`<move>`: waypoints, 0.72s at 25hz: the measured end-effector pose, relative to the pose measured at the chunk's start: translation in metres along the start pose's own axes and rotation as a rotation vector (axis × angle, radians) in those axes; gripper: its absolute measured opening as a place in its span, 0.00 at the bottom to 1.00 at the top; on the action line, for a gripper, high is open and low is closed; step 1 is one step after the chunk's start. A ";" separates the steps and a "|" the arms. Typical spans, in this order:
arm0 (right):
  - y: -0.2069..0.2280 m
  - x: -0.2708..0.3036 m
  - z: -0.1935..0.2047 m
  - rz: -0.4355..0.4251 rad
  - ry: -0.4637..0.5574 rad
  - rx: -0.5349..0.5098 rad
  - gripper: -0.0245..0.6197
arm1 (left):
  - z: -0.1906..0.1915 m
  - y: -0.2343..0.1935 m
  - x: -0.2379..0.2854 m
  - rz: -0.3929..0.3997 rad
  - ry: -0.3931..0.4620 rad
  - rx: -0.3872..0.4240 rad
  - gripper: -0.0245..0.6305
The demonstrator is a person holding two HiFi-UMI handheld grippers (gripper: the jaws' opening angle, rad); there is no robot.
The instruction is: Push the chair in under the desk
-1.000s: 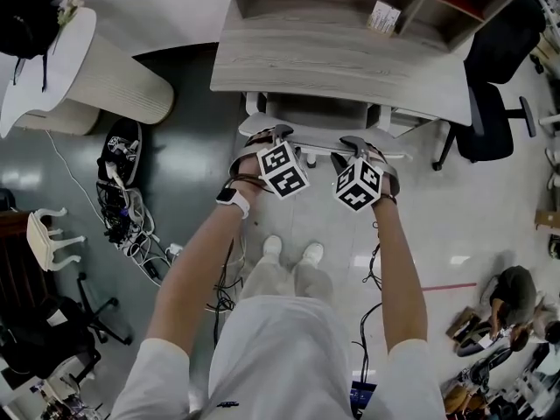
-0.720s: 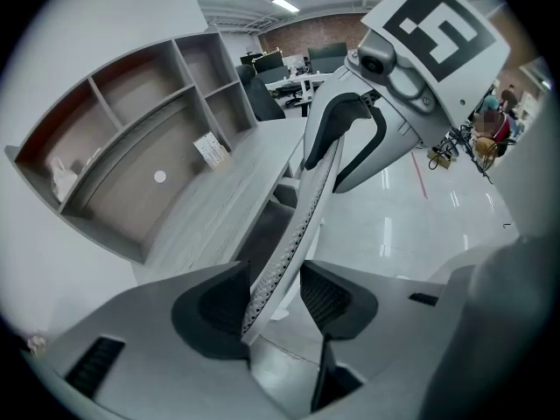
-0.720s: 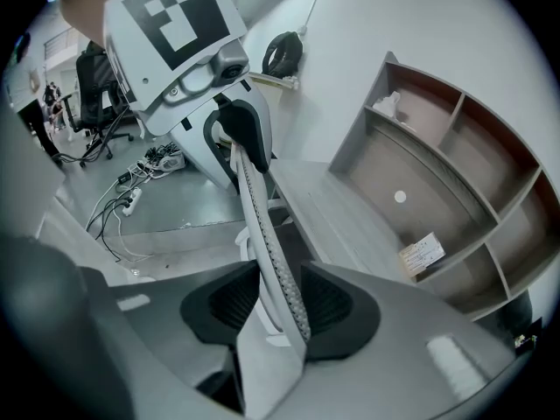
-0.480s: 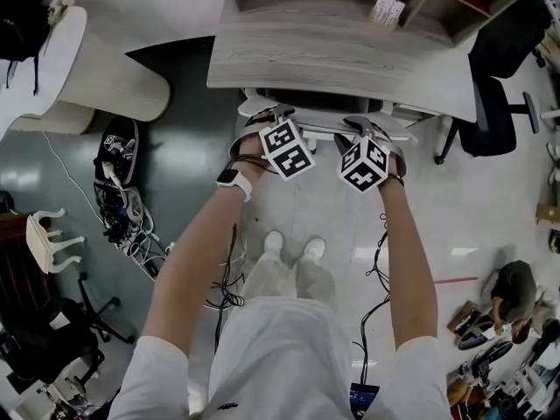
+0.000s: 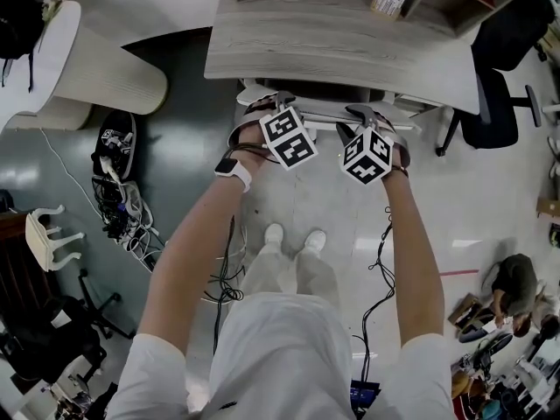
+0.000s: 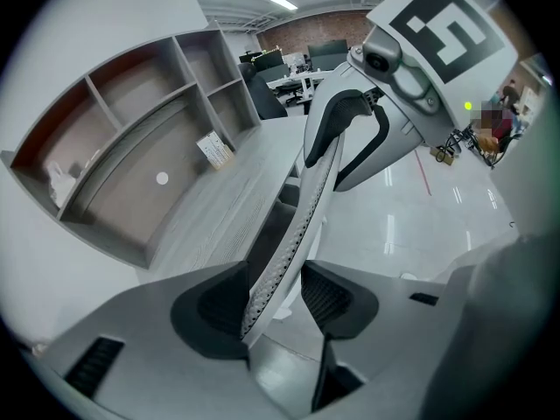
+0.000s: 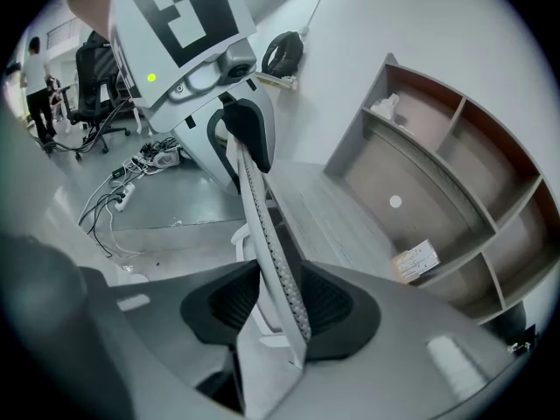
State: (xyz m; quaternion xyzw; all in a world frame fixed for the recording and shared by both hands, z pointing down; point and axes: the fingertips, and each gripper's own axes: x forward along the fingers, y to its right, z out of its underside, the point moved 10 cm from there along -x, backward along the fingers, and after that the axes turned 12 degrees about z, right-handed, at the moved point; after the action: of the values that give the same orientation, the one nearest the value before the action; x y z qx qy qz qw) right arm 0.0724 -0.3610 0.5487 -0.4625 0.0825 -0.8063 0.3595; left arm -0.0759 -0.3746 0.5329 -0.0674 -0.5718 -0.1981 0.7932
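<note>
A pale grey wood-grain desk top (image 5: 350,55) is finished matt, with fine streaks, and the same grain is carried over the open-shelved wooden hutch (image 6: 131,164) on it. The white plastic chair back (image 6: 293,234) is smooth along its rim, with a perforated, mesh-like strip set into the edge. The left gripper (image 6: 276,300) and the right gripper (image 7: 280,309) are moulded in matt grey plastic and fitted with darker ribbed pads (image 7: 219,309). Their marker cubes (image 5: 287,138) are faced in flat black and white. The pale floor (image 5: 332,208) is polished to a gloss, and lights are mirrored in it. The pale cloth trousers (image 5: 297,274) are softly creased. The cream round table base (image 5: 105,73) is finely ribbed.
</note>
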 end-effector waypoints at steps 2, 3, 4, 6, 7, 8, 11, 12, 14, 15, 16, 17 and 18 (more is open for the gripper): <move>-0.001 0.000 0.000 0.011 0.002 0.003 0.29 | 0.000 0.000 0.000 -0.005 0.004 -0.001 0.33; -0.001 -0.002 0.000 0.017 0.005 0.011 0.29 | 0.000 0.001 0.000 -0.007 0.007 0.001 0.33; -0.002 -0.004 -0.001 0.024 0.009 0.024 0.29 | 0.001 0.001 0.000 -0.008 0.012 0.004 0.33; -0.003 -0.008 -0.001 0.053 0.025 0.048 0.30 | 0.001 0.000 -0.001 -0.010 0.016 0.010 0.33; -0.003 -0.010 -0.002 0.072 0.036 0.051 0.30 | 0.001 0.000 -0.002 -0.010 0.015 0.009 0.33; -0.004 -0.013 -0.002 0.088 0.045 0.055 0.30 | 0.000 -0.001 -0.002 -0.007 0.012 0.003 0.33; -0.005 -0.025 -0.006 0.091 0.089 0.141 0.30 | -0.002 -0.001 0.000 0.000 0.016 -0.024 0.34; -0.005 -0.029 -0.007 0.090 0.101 0.171 0.30 | -0.002 0.000 -0.001 -0.005 0.026 -0.026 0.34; -0.006 -0.037 -0.009 0.098 0.106 0.172 0.30 | 0.000 0.003 -0.003 -0.029 0.063 -0.029 0.34; -0.008 -0.040 -0.011 0.101 0.105 0.158 0.30 | 0.002 0.006 -0.005 -0.047 0.084 -0.032 0.34; -0.009 -0.044 -0.012 0.103 0.106 0.147 0.30 | 0.003 0.009 -0.008 -0.066 0.103 -0.034 0.34; -0.009 -0.047 -0.014 0.105 0.110 0.143 0.30 | 0.003 0.012 -0.012 -0.084 0.120 -0.033 0.34; -0.009 -0.051 -0.015 0.108 0.115 0.145 0.30 | 0.002 0.015 -0.016 -0.096 0.138 -0.032 0.34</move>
State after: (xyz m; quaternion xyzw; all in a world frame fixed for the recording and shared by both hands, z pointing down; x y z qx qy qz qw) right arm 0.0722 -0.3241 0.5095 -0.3832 0.0692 -0.8147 0.4296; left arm -0.0757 -0.3565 0.5204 -0.0388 -0.5153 -0.2494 0.8190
